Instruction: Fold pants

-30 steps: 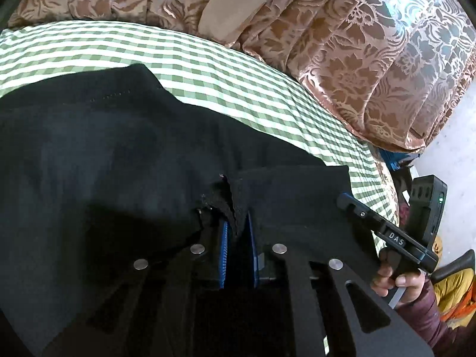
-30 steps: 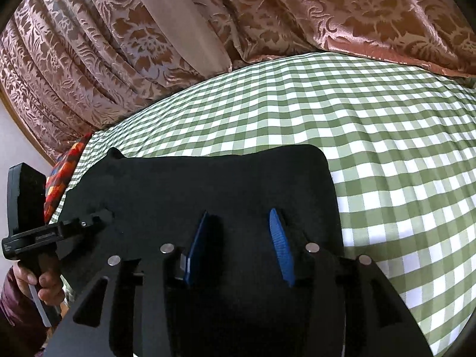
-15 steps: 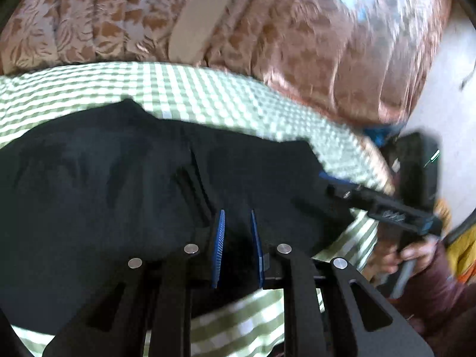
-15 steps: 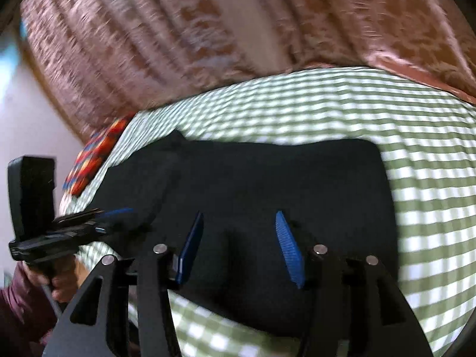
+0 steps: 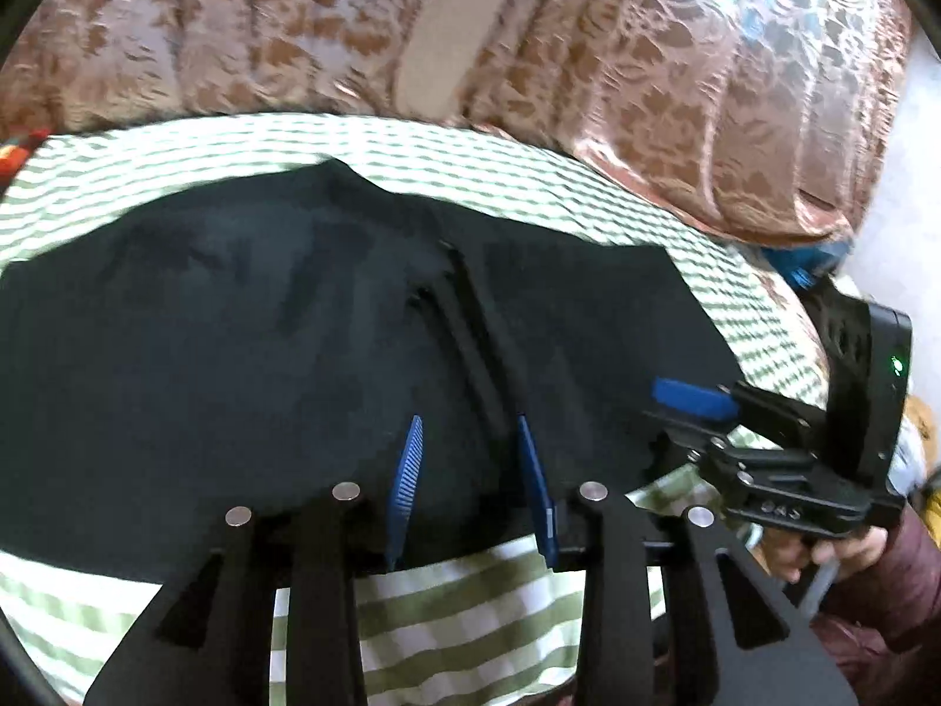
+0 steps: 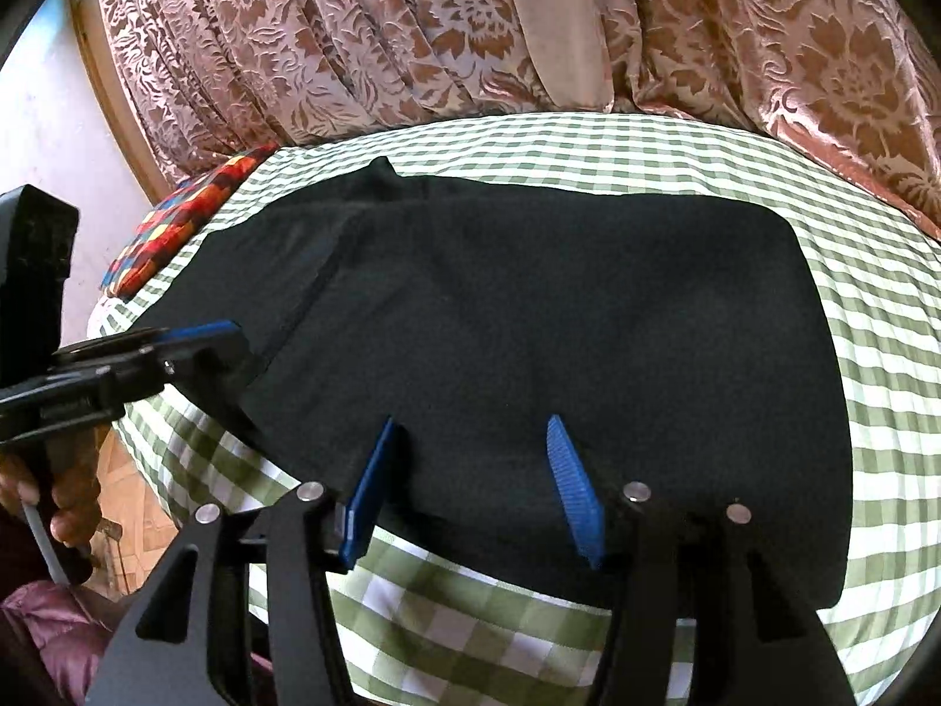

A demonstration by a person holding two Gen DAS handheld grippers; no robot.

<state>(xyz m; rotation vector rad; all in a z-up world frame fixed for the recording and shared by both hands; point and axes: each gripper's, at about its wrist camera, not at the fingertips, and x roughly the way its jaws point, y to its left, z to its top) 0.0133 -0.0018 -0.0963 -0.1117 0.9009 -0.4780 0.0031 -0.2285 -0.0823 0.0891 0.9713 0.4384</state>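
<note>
Black pants (image 5: 264,353) lie folded flat on the green checked bed (image 5: 470,618), also in the right wrist view (image 6: 559,323). My left gripper (image 5: 470,435) is open and empty, just above the pants' near edge. My right gripper (image 6: 470,435) is open and empty over the near edge of the folded pants. The right gripper also shows at the right of the left wrist view (image 5: 694,406), and the left gripper at the left of the right wrist view (image 6: 194,341).
Brown floral curtains (image 6: 470,29) hang behind the bed. A colourful patterned pillow (image 6: 188,217) lies at the bed's far left corner. The bed's front edge (image 6: 470,647) is right below the grippers. A blue object (image 5: 806,259) sits beyond the bed's right side.
My left gripper let go of the pants' edge and opened. Both grippers pulled back toward the bed's front edge; the fold now lies flat.
</note>
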